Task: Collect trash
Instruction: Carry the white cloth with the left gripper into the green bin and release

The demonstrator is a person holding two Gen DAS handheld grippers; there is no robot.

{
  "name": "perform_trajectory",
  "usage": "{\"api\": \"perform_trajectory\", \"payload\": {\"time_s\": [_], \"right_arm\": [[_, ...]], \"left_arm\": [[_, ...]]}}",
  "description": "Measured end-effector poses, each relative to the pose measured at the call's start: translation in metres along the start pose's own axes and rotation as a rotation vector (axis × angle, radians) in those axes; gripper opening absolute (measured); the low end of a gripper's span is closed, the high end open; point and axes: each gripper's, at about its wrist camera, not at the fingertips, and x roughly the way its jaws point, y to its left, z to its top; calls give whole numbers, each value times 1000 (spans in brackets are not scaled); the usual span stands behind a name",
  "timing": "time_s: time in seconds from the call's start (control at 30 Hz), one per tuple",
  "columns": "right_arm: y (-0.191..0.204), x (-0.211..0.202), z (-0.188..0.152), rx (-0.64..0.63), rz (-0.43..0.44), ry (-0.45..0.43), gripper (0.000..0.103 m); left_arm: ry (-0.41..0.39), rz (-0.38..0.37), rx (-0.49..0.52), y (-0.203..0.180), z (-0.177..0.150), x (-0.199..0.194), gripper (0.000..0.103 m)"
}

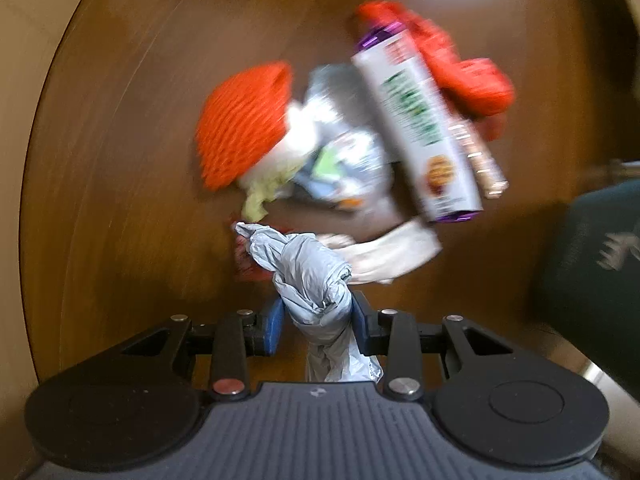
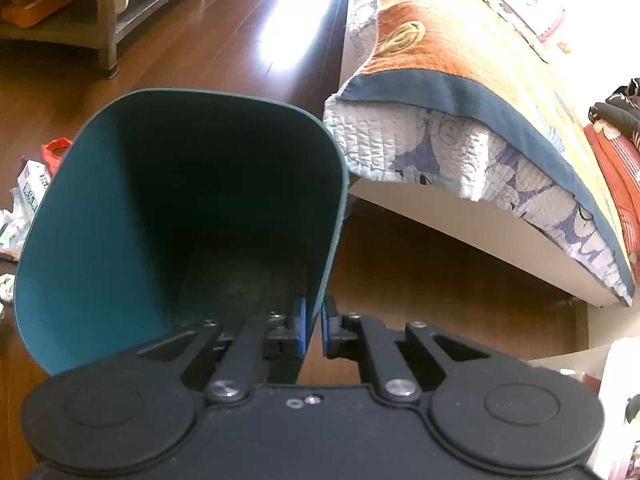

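Observation:
My left gripper (image 1: 318, 326) points down at the wooden floor and is shut on a crumpled grey plastic bag (image 1: 308, 272), which hangs between its blue pads. Below it lies a blurred pile of trash: an orange foam net (image 1: 244, 124), a white carton with purple ends (image 1: 420, 120), red plastic (image 1: 460, 68), crinkled wrappers (image 1: 344, 148) and a pale paper piece (image 1: 392, 252). In the right wrist view my right gripper (image 2: 314, 330) is shut on the near wall of a teal bin (image 2: 96, 220), whose dark inside shows no trash.
The teal bin's edge (image 1: 600, 260) shows at the right of the left wrist view. A bed with a quilt (image 2: 460, 132) stands right of the bin. A low wooden shelf (image 2: 108, 20) is at the far left. More trash (image 2: 28, 192) lies on the floor left of the bin.

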Motion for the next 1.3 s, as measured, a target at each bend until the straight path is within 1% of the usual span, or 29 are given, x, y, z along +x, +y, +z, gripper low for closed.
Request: {"api": "perform_trajectory", "payload": {"time_s": [0.07,0.2,0.33,0.4,0.5,0.6,0.7,0.8,0.9,1.03,1.13,1.3], "right_arm": [[3,1,-1,-9,-20,-1,9],[2,0,-2,15,-23,-1,9],[-2,-1,-6,49,-31,6,7],[-2,-2,-8,61,-33,6,6],[-2,-6,-12,98,-31,5,4],[6,-12,-16,107,-44,-4,4],[12,-18,-20,123,-48,-18,3],[15,-19,-20,150,-62,-32,3],[20,-22,-21,171,-73,-49,3],[25,-23,-21,166,-79,-70,3],[26,-24,-22,165,-82,-76,2],[26,-27,-25,188,-65,-75,3]], "left_arm": [[-47,-40,54,-11,-2,-22,34],[-168,-119,194,-36,-14,-74,34],[-241,-238,320,-65,-28,-120,34],[-273,-293,368,-84,-30,-136,34],[-311,-365,460,-118,-35,-152,34],[-331,-408,561,-149,-48,-161,34],[-300,-444,637,-178,-58,-154,34],[-275,-420,712,-203,-70,-136,34],[-254,-396,766,-219,-78,-118,34],[-234,-364,798,-230,-77,-97,34],[-202,-338,816,-239,-77,-81,34],[-195,-277,834,-247,-81,-69,35]]}}
